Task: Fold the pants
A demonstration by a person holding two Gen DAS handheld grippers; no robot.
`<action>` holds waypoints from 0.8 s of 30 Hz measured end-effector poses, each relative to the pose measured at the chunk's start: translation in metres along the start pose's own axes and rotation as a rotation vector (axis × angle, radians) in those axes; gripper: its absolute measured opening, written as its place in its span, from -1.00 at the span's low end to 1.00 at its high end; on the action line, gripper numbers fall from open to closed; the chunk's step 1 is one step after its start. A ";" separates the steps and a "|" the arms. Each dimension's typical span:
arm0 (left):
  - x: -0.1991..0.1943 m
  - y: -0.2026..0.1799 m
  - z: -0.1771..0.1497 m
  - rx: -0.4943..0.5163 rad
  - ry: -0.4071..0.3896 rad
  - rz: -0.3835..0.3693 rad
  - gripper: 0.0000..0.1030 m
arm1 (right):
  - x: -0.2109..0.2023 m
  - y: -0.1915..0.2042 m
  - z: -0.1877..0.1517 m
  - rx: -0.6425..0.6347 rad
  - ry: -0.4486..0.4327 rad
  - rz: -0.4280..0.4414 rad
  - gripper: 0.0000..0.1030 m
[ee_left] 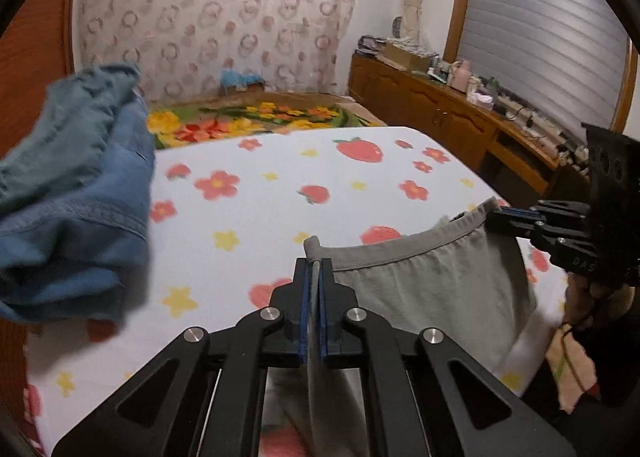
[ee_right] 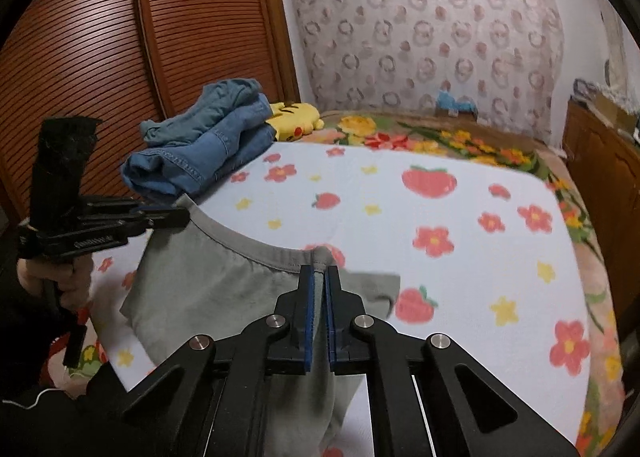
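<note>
Where cloth filled both jaws, pad faces hidden. Left tongs (ee_left: 317,269) pinched the pants' (ee_left: 420,281) ribbed waistband at one end, right tongs (ee_right: 319,277) at the other; soft grey knit, slung sagging over the strawberry sheet (ee_right: 400,225). Legs cut off below. Denim heap (ee_right: 200,153) beyond, blurred.

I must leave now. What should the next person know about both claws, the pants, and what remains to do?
Left claw: shut on the waistband of the grey pants, at one end.
Right claw: shut on the same waistband, at the other end.
The pants hang between the two claws, above the strawberry sheet, waistband stretched, legs falling toward you.
A pile of blue jeans lies at the far left edge of the bed, beside a yellow plush toy.
Done: both grips taken.
Left: lay the pants flat, then fold them. No fold is visible yet.
</note>
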State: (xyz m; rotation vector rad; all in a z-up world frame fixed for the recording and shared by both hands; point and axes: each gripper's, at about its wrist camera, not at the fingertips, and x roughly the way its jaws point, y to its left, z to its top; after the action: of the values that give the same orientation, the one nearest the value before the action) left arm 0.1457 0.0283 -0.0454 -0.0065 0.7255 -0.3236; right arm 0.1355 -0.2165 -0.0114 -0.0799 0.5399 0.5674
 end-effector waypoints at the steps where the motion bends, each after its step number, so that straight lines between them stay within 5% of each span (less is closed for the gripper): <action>1: 0.002 0.002 0.001 -0.001 0.006 0.007 -0.90 | 0.004 0.001 0.001 -0.003 0.006 -0.011 -0.91; 7: 0.023 0.008 -0.007 -0.008 0.074 0.036 -0.83 | 0.034 -0.004 -0.008 0.049 0.078 -0.037 -0.88; 10: 0.026 0.011 -0.013 -0.018 0.094 0.066 -0.56 | 0.028 -0.005 -0.007 0.070 0.070 -0.047 -0.77; 12: 0.022 0.013 -0.016 -0.026 0.091 0.087 -0.12 | 0.019 -0.005 -0.006 0.070 0.058 -0.058 -0.69; 13: 0.020 0.012 -0.018 -0.025 0.088 0.082 -0.07 | 0.015 -0.004 -0.006 0.068 0.050 -0.065 -0.63; 18: 0.004 0.004 -0.032 -0.007 0.085 0.076 0.04 | -0.005 0.000 -0.019 0.065 0.044 -0.058 -0.30; 24: 0.006 -0.004 -0.047 -0.004 0.117 0.074 0.04 | -0.004 0.006 -0.034 0.060 0.107 -0.061 -0.27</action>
State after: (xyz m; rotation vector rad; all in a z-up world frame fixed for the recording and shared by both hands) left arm 0.1180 0.0277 -0.0840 0.0354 0.8401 -0.2537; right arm 0.1132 -0.2207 -0.0384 -0.0695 0.6565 0.4887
